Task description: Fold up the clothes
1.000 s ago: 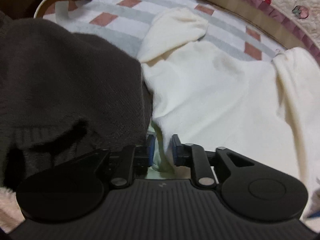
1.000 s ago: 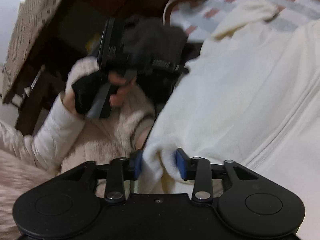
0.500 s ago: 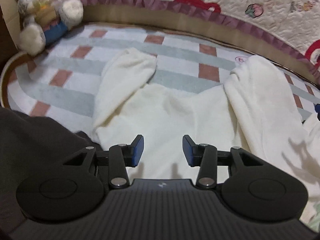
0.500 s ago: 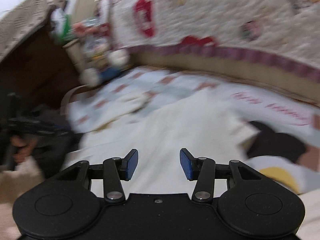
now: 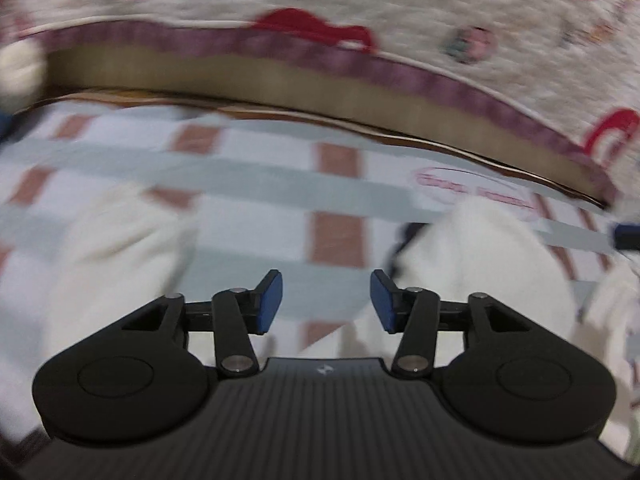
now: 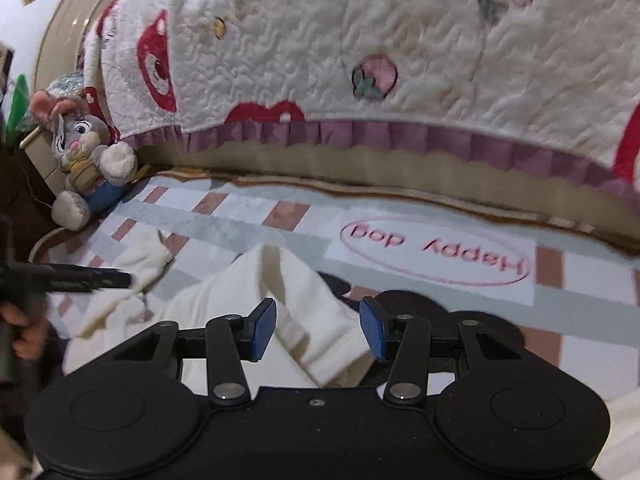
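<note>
Left tongs (image 5: 326,304) spread wide, blue pads (image 5: 269,302) apart with nothing between, hovering over the checked mat (image 5: 336,236). Right tongs (image 6: 317,330) likewise spread wide and empty, poised above the cream garment (image 6: 296,312). Cream garment lying on the checked mat, in the right wrist view running from 9 o'clock toward the centre, one folded ridge rising just beyond the left blue pad (image 6: 264,330) and passing under the gap. Sleeve end (image 6: 146,258) lying flat at about 10 o'clock, close to the black tip of the other tool entering from the 9 o'clock edge. In the heavily blurred left wrist view, two pale heaps (image 5: 116,248) at 9 and 3 o'clock, probably parts of the same garment. Pink oval print reading "Happy dog" (image 6: 436,254) upside down on the mat at 2 o'clock. Dark patch (image 6: 412,300) on the mat just past the right pad. Stuffed rabbit toy (image 6: 82,160) propped at 10 o'clock against the base of the quilted cover (image 6: 360,40), white with red shapes and a purple frill, filling 12 o'clock.
</note>
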Available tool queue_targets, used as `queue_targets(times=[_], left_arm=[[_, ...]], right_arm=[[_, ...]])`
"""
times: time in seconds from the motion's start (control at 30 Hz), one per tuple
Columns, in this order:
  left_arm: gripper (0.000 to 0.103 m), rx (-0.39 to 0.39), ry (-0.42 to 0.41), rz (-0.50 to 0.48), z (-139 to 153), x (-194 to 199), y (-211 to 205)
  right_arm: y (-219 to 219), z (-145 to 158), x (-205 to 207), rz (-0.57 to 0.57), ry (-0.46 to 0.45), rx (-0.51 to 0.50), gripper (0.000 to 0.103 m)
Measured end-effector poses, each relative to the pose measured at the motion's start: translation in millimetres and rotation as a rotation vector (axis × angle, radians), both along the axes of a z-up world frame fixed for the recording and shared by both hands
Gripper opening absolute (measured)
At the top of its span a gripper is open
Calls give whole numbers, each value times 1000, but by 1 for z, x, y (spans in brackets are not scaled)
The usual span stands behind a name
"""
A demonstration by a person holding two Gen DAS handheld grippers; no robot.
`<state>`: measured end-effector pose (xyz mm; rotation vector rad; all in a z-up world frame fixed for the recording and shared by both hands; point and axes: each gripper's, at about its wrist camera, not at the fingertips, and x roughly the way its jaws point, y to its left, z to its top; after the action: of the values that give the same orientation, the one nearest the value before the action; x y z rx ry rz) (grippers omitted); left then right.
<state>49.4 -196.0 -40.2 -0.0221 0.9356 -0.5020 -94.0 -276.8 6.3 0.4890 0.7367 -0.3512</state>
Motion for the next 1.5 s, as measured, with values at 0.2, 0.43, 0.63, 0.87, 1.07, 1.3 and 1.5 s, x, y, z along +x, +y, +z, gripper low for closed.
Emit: queue_targets(times=[0.2, 0.43, 0.63, 0.87, 1.07, 1.3, 1.5], left_arm=[[60, -132, 113, -103, -34, 31, -26], [72, -130, 114, -165, -64, 52, -56], [11, -275, 129, -312, -59, 40, -64], [11, -415, 150, -612, -20, -42, -49], [10, -199, 186, -776, -28, -118, -40], [18, -260, 21, -786, 17, -105, -17], [40, -234, -217, -548, 26, -73, -11]], right_arm=[[-26, -15, 33, 67, 33, 226, 16], [-3, -34, 33, 113, 52, 134, 18], [-20, -34, 20, 49, 39, 175, 24], [-35, -34, 31, -33, -44, 332, 35], [15, -68, 39, -14, 81, 361, 46], [72, -96, -7, -105, 12, 386, 46], [109, -83, -40, -8, 132, 369, 46]])
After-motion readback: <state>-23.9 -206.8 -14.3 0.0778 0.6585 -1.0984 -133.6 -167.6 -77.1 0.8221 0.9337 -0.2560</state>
